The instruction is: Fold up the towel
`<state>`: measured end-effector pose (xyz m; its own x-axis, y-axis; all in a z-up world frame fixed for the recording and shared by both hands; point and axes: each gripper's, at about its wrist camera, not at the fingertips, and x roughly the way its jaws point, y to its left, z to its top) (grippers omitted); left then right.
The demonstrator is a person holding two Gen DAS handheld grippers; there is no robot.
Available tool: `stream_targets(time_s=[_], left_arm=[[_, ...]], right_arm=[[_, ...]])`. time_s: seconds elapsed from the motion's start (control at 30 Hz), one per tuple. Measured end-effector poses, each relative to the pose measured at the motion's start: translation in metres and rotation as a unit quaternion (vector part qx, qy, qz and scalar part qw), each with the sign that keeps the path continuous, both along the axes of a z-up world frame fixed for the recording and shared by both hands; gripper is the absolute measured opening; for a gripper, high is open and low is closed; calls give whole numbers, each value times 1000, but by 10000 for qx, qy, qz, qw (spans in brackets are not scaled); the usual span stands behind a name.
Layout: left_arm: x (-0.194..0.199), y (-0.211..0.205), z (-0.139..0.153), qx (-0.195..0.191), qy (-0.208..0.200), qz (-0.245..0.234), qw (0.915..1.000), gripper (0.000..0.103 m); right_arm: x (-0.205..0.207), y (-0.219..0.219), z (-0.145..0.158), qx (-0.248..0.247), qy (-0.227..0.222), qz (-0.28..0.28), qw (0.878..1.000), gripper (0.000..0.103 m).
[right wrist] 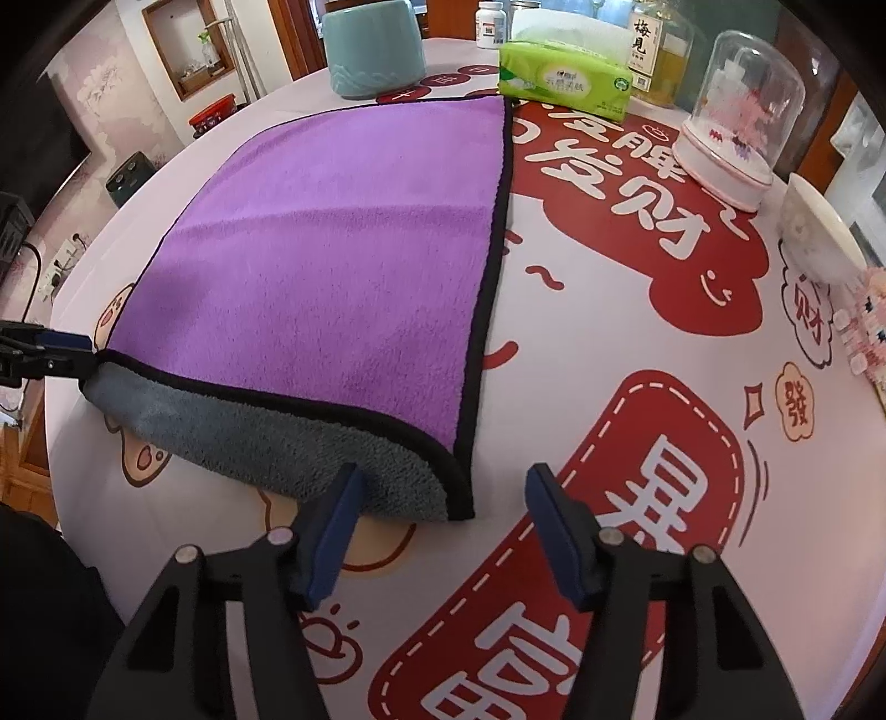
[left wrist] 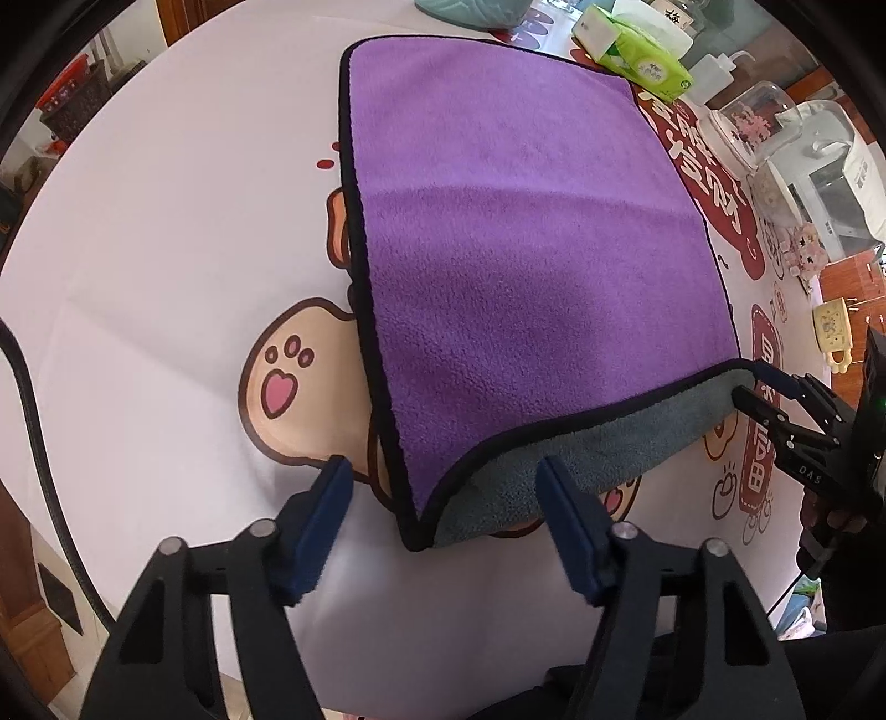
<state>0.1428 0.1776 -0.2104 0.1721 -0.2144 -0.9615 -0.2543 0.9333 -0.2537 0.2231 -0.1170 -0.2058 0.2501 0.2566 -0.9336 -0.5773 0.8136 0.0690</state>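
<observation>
A purple towel [left wrist: 515,232] with black trim and a grey underside lies flat on the printed tablecloth; it also shows in the right wrist view [right wrist: 332,243]. Its near edge is folded over, showing a grey strip [left wrist: 581,465]. My left gripper [left wrist: 443,487] is open, its blue pads either side of the towel's near left corner, just short of it. My right gripper [right wrist: 440,493] is open at the towel's near right corner; in the left wrist view it [left wrist: 769,393] sits at that corner.
A green tissue pack [right wrist: 565,83], teal pot [right wrist: 374,47], bottles, glass dome ornament [right wrist: 736,111] and white bowl [right wrist: 819,232] stand at the table's far and right side. A black cable [left wrist: 33,421] runs at the left.
</observation>
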Motion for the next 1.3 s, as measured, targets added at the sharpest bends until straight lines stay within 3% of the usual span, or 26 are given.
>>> stream_targets(time_s=[0.27,0.5,0.8,1.0,1.3], left_arm=[[1,-4,-3,-77,68,-50,9999,43],[-5,-6,1,-146,34,-73,9999,37],[-6,-7,0,-67,63,-107,9999,12],[-7,-2,2,8,35,-50,10000,6],[-6,-3,6,47,-69,-106,9999,3]], right_arm=[[1,0,0,100,74,77,9999,53],[0,1,2,117,77,139,9998,50],[-2,3,4,155,99,226,9996,39],[-1,4,5,114,56,223,9997,32],[0,-1,7,46,-38,105,9999,12]])
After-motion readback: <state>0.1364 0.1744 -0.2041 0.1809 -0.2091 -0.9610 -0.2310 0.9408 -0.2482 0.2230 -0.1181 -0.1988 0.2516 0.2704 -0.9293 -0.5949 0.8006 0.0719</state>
